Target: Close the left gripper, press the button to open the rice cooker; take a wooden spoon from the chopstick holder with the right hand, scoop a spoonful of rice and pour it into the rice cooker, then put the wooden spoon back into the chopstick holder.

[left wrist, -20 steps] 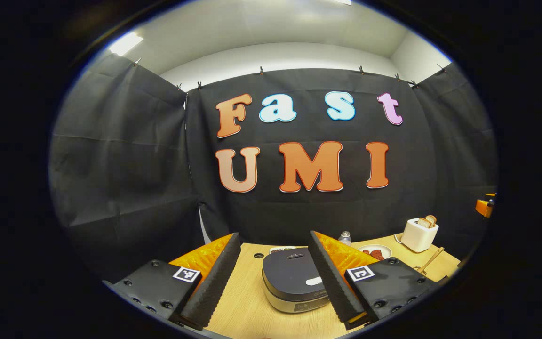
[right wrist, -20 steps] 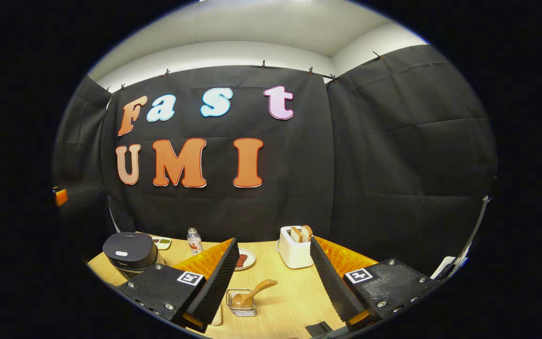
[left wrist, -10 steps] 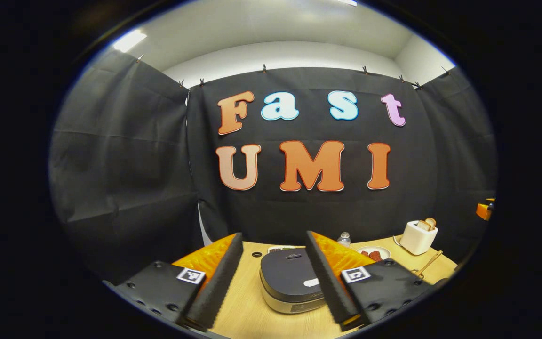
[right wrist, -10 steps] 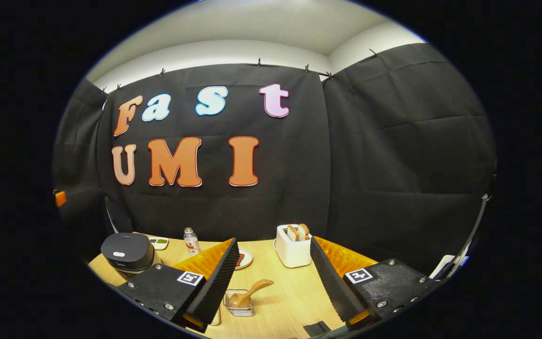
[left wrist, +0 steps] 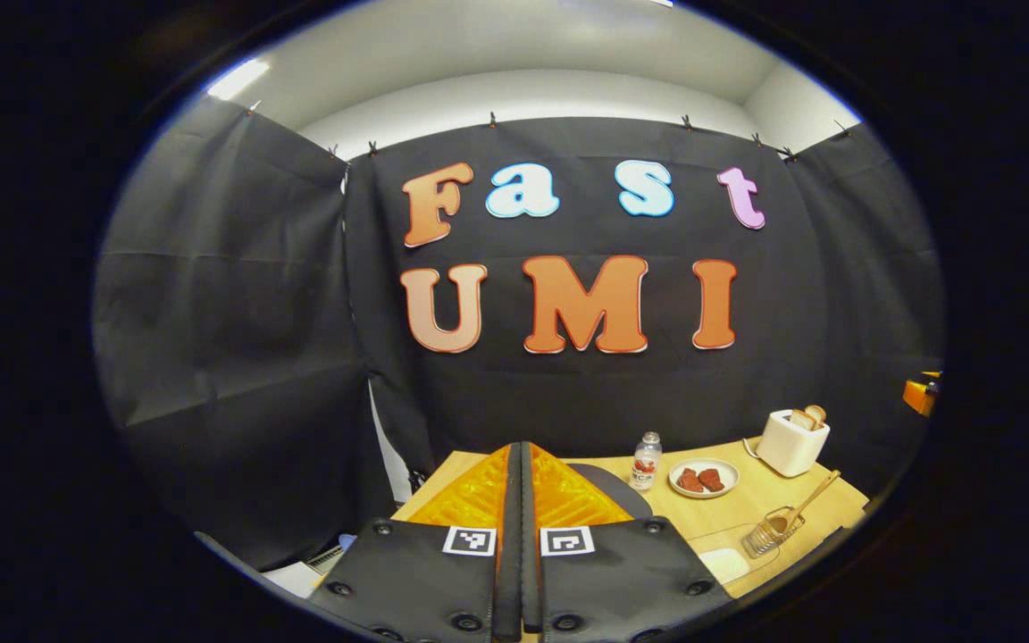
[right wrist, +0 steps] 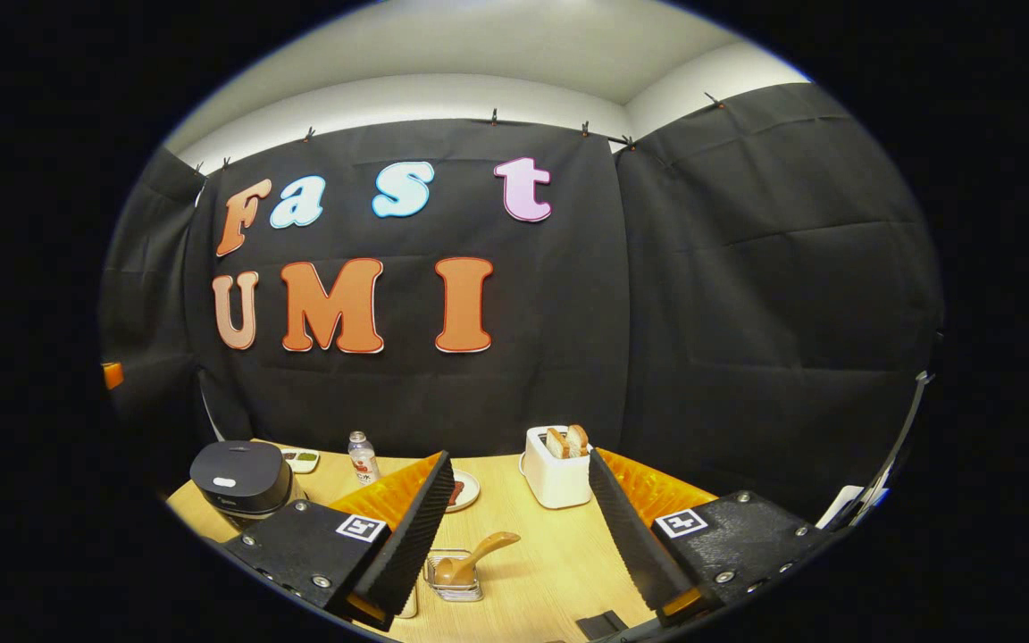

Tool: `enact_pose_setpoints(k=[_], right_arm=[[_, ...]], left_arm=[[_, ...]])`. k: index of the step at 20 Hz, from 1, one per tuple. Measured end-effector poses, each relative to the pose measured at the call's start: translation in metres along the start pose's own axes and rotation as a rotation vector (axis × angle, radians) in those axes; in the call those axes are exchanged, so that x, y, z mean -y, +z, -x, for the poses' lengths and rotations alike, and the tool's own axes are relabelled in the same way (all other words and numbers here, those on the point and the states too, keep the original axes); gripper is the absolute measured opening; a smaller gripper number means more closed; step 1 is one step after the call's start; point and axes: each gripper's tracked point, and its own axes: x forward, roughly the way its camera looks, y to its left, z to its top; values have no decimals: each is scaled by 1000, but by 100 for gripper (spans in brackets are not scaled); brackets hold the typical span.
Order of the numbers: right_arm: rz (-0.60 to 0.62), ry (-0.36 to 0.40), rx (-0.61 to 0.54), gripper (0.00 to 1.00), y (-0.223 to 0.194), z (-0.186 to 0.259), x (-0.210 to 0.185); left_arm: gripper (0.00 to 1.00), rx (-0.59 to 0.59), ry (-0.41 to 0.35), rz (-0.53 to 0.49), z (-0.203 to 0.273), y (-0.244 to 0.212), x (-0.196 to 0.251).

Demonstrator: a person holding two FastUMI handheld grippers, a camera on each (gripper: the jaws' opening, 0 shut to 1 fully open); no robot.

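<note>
My left gripper [left wrist: 521, 451] is shut, its orange-backed fingers pressed flat together with nothing between them. They hide most of the dark rice cooker [left wrist: 614, 488], whose lid edge peeks out just to their right. In the right gripper view the rice cooker [right wrist: 242, 478] stands closed at the table's left end. The wooden spoon [right wrist: 481, 552] leans in the wire chopstick holder [right wrist: 454, 578] between and just ahead of the wide-apart fingers of my open right gripper [right wrist: 519, 458]. The spoon [left wrist: 798, 509] and its holder [left wrist: 769, 534] also appear at the right of the left gripper view.
A white toaster [right wrist: 557, 466] with bread stands behind the holder. A small bottle [right wrist: 360, 457], a plate of red food [left wrist: 704, 478] and a small dish [right wrist: 302, 460] line the back of the wooden table [right wrist: 559, 558]. A clear container with something white [left wrist: 724, 561] sits near the front edge.
My left gripper has gone from open to shut and now covers most of the rice cooker. The right gripper has stayed open and nearly still.
</note>
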Motion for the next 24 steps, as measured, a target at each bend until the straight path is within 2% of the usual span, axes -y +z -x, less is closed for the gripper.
enact_pose_setpoints(k=[3,4,6,7,12,16,17,24], right_arm=[[-3,17,-3,94,-3,-4,-7],[-3,22,-6,94,-4,-4,-9],[-8,26,-9,94,-6,-5,-10],[-13,30,-11,94,-7,-4,-12],[-8,23,-22,94,-13,-4,-9],[-16,-1,-43,94,-21,-1,3],[-16,-9,-46,94,-22,0,6],[-23,-64,-73,94,-35,5,31]], left_arm=[[2,-23,-50,4,-12,0,21],[4,-34,-69,3,-18,-2,28],[2,-70,-113,13,-31,-13,45],[4,-97,-141,24,-40,-23,55],[5,-238,-213,39,-76,-77,90],[2,-343,-240,28,-104,-120,103],[5,-370,-243,36,-108,-132,106],[4,-485,-226,21,-119,-183,100]])
